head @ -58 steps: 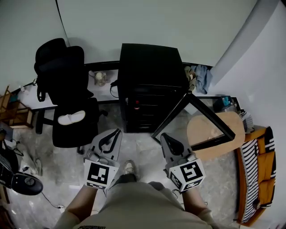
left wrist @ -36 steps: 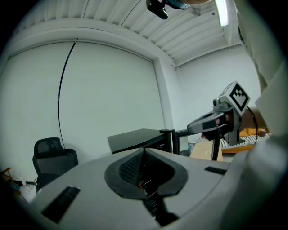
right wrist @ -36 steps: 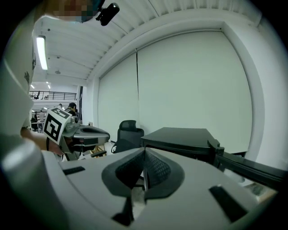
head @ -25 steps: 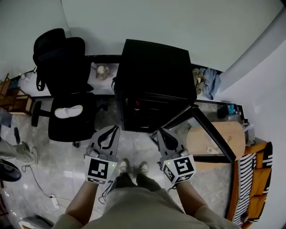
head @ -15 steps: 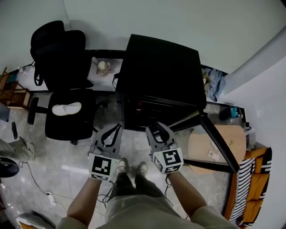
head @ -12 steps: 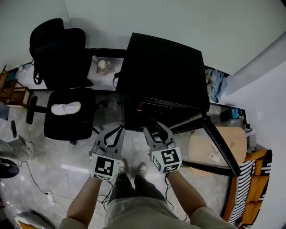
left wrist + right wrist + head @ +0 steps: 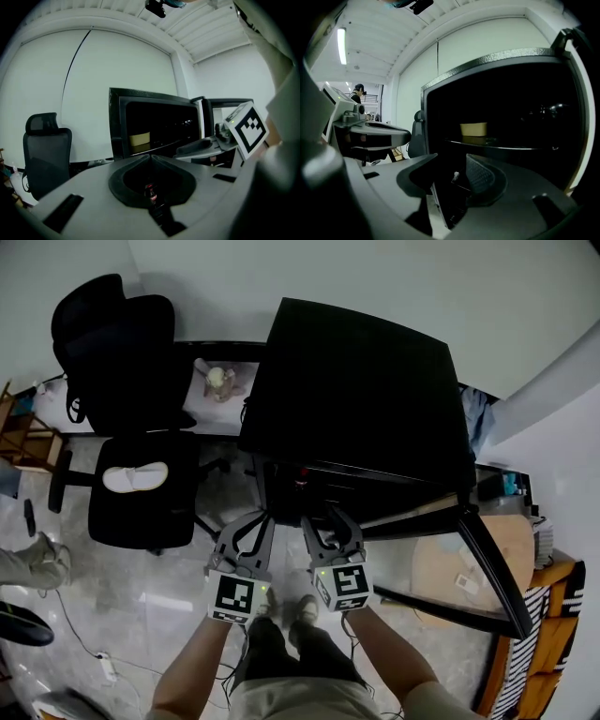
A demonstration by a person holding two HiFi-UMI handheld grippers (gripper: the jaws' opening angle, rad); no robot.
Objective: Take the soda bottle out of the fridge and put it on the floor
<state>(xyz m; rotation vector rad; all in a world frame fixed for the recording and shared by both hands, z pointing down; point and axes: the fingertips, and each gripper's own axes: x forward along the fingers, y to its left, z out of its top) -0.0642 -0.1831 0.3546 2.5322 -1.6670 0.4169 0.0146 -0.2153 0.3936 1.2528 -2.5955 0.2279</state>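
Observation:
The black fridge [image 7: 356,381] stands with its glass door [image 7: 487,563] swung open to the right. On a lower shelf stands the soda bottle [image 7: 301,486] with a red cap, also seen small through the left jaw loop [image 7: 150,192]. My left gripper [image 7: 265,517] is held low in front of the opening, shut, its tips meeting [image 7: 150,156]. Beside it my right gripper [image 7: 325,517] faces the dark interior [image 7: 511,117]. Its jaws have just been opening and stand open [image 7: 450,176] with nothing between them. Both grippers are short of the bottle.
A black office chair [image 7: 131,427] stands left of the fridge. A yellowish box [image 7: 473,129] rests on an upper fridge shelf. A round wooden table [image 7: 441,568] sits behind the open door. The person's feet [image 7: 286,607] stand on the marble floor [image 7: 141,606].
Both grippers have sunk and come closer to the fridge opening, drawing nearer each other. The right jaws, shut a second ago, now stand open. The left jaws stay shut.

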